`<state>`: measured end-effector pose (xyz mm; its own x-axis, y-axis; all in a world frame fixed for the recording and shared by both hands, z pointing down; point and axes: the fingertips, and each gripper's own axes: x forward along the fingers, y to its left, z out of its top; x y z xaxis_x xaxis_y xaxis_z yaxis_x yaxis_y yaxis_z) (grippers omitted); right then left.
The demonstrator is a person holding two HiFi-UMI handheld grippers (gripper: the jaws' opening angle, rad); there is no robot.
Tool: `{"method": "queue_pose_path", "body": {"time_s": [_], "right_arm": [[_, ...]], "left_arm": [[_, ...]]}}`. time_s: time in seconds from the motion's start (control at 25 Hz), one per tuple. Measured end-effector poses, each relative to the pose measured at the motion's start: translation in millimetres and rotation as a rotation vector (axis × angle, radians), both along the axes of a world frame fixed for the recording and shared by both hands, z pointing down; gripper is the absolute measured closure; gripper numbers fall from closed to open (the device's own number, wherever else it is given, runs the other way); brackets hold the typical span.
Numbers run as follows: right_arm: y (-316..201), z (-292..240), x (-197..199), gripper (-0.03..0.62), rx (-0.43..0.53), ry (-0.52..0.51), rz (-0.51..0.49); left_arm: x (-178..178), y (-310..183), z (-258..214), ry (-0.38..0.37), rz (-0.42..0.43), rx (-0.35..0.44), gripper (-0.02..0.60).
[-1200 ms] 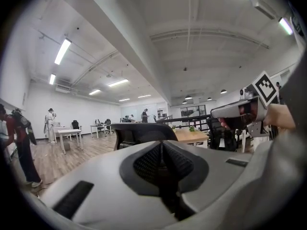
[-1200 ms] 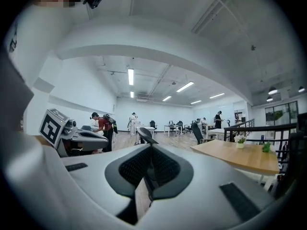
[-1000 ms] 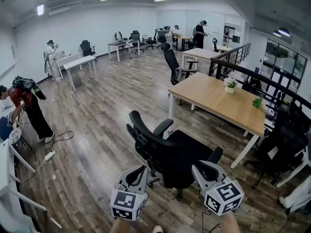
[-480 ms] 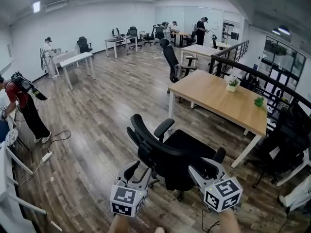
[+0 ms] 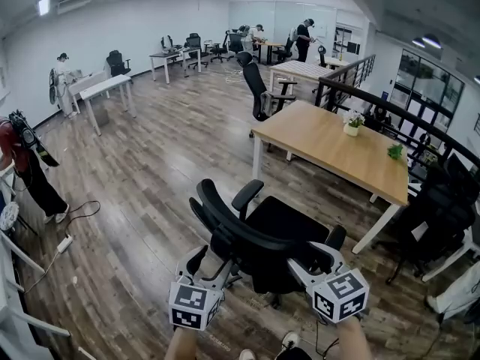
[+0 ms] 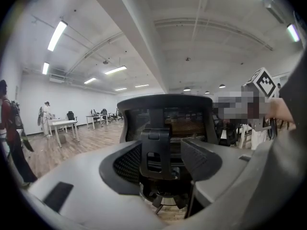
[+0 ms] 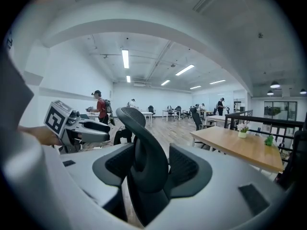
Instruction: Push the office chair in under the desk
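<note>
A: Head view first. Whereabouts of the office chair (image 5: 262,235)?

B: On the wood floor (image 5: 150,171), back turned toward the camera, seat facing the worktop (image 5: 337,145). Near the worktop's long edge, not under it, apart from its white leg.

A: And the left gripper (image 5: 206,259)?

B: Low at the chair's back, on its left side. Open, having just been widening. In the left gripper view, jaws well apart, with the back's centre spine and black mesh between them and nothing clamped.

A: Same for the right gripper (image 5: 311,257)?

B: At the back's right edge. Also open, also just been spreading. In the right gripper view, the curved edge of the backrest between the pads, close on both sides but loose as far as can be told.

A: Anything on the worktop?

B: Two small potted plants (image 5: 352,122), toward its far side.

A: Elsewhere?

B: More desks and chairs down the room, several people standing among them, and one person at the left edge.
</note>
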<state>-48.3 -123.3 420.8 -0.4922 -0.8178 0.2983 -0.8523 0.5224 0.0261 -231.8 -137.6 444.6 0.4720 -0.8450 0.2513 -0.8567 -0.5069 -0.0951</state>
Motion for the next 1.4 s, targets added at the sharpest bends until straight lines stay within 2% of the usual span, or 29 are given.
{"method": "queue_pose_path", "body": {"time_s": [0.12,0.36,0.76,0.96,1.4], "right_arm": [[-6.6,5.7,-7.9,0.342,-0.004,0.036,-0.025],[-23.7,8.5,-15.2,0.342,-0.003,0.039,-0.050],[-44.1,28.0,-17.6,0.346,-0.018,0.048,-0.056],[-44.4,30.2,-22.2,0.385,0.010,0.078,-0.114],[-52.6,29.4,-21.7,0.396,0.000,0.064,-0.149]], "left_arm": [[-3.4,-7.7,7.3,-0.025,0.001,-0.025,0.277],[-0.8,-20.2,15.2,-0.030,0.029,-0.052,0.242],[8.7,-44.8,31.4,-0.029,0.070,-0.065,0.225],[15.8,-51.6,37.5,-0.007,0.075,-0.054,0.240],[19.3,-63.9,34.4,-0.026,0.047,-0.091,0.249]]}}
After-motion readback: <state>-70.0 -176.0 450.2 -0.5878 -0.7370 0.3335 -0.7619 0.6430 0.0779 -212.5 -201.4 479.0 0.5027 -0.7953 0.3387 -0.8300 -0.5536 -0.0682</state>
